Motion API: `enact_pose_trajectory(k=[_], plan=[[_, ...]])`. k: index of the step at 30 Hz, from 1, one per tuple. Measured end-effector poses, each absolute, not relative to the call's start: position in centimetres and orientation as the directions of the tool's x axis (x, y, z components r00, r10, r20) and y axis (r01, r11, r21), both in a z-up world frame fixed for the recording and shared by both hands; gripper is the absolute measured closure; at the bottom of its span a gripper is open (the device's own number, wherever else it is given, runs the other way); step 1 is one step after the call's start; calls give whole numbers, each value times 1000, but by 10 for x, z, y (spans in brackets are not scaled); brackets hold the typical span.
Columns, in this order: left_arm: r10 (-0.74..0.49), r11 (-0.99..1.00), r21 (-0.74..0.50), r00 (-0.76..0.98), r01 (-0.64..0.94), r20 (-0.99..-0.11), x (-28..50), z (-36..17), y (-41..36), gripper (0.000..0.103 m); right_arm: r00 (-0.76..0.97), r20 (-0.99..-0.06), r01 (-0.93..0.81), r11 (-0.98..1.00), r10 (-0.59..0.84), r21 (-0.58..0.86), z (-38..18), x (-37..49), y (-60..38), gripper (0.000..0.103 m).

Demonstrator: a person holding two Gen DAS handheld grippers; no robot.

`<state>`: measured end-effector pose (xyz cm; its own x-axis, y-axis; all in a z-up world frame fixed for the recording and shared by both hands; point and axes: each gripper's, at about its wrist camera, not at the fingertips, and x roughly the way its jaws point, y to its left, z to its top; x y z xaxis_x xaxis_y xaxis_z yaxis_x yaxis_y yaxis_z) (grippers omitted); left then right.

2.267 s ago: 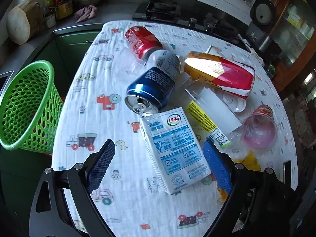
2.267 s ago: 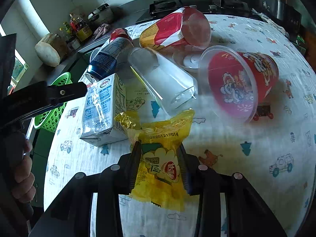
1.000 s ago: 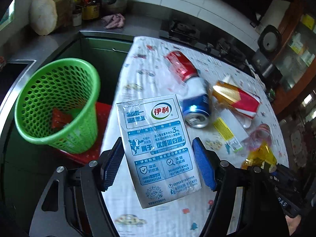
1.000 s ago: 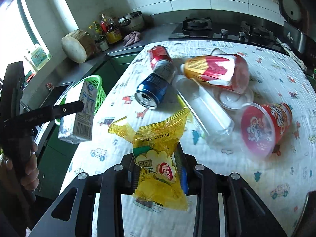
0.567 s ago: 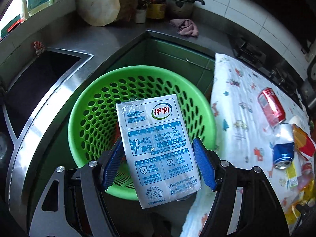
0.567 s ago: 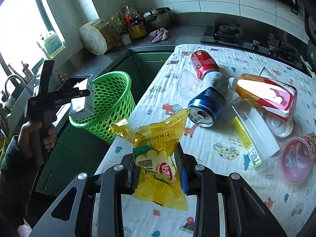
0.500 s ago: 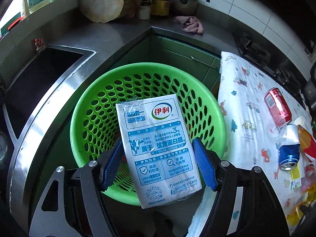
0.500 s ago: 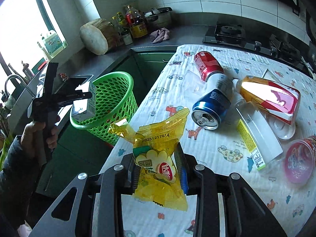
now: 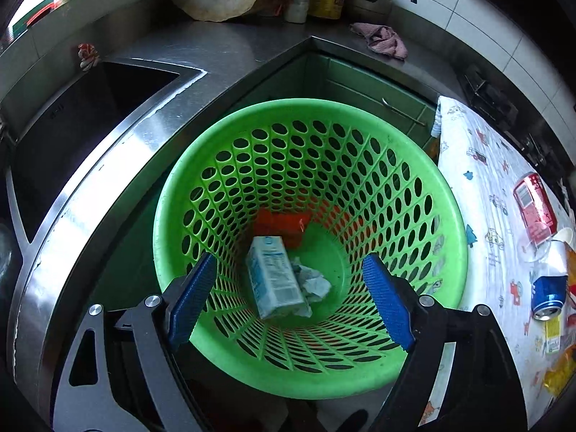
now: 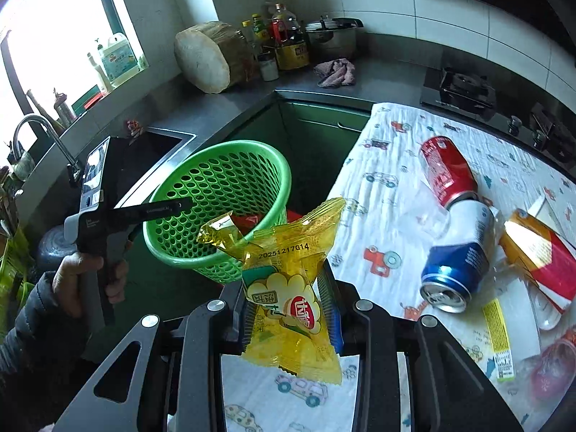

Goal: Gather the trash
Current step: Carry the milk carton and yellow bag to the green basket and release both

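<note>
In the left wrist view my left gripper (image 9: 288, 298) hangs over the green basket (image 9: 172, 194), its jaws opening with nothing between them. The milk carton (image 9: 273, 277) lies at the basket's bottom beside crumpled paper (image 9: 313, 282) and a red wrapper (image 9: 280, 225). My right gripper (image 10: 288, 309) is shut on a yellow snack packet (image 10: 288, 280), held above the table's near left corner. The right wrist view shows the green basket (image 10: 216, 180) ahead to the left, with the left gripper (image 10: 169, 207) held by a hand (image 10: 79, 277) over its rim.
On the cartoon-print tablecloth (image 10: 378, 187) lie a red can (image 10: 446, 171), a blue can (image 10: 457, 252), a red and yellow cup (image 10: 540, 255) and a clear plastic cup (image 10: 504, 327). A steel sink (image 9: 72, 126) and counter (image 9: 223, 54) stand left of the basket.
The left gripper carried the milk carton from the table to over the basket, then its jaws spread and the carton fell in. The right gripper moved left toward the basket with the packet.
</note>
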<state>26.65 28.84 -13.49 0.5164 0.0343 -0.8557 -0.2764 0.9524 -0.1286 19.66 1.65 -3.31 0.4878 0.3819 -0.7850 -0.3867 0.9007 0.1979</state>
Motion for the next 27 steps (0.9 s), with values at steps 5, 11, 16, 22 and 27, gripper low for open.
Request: enact_pose_trajectory(k=[5, 11, 16, 22, 27], plan=[[42, 947, -139, 539, -291, -842, 252, -127, 299, 21, 463, -778, -445, 871, 424, 210, -28, 227, 55, 70], [47, 932, -166, 562, -322, -826, 234, -117, 317, 21, 427, -785, -499, 841, 448, 208, -36, 262, 106, 69], [65, 919, -172, 569, -353, -819, 219, -113, 332, 21, 404, -796, -511, 833, 451, 213, -49, 286, 137, 66], [78, 913, -170, 568, -370, -820, 206, -112, 341, 21, 378, -799, -497, 831, 467, 250, -64, 309, 154, 50], [86, 913, -162, 565, -374, -821, 199, -111, 342, 20, 376, -795, -491, 830, 476, 265, -64, 315, 157, 44]])
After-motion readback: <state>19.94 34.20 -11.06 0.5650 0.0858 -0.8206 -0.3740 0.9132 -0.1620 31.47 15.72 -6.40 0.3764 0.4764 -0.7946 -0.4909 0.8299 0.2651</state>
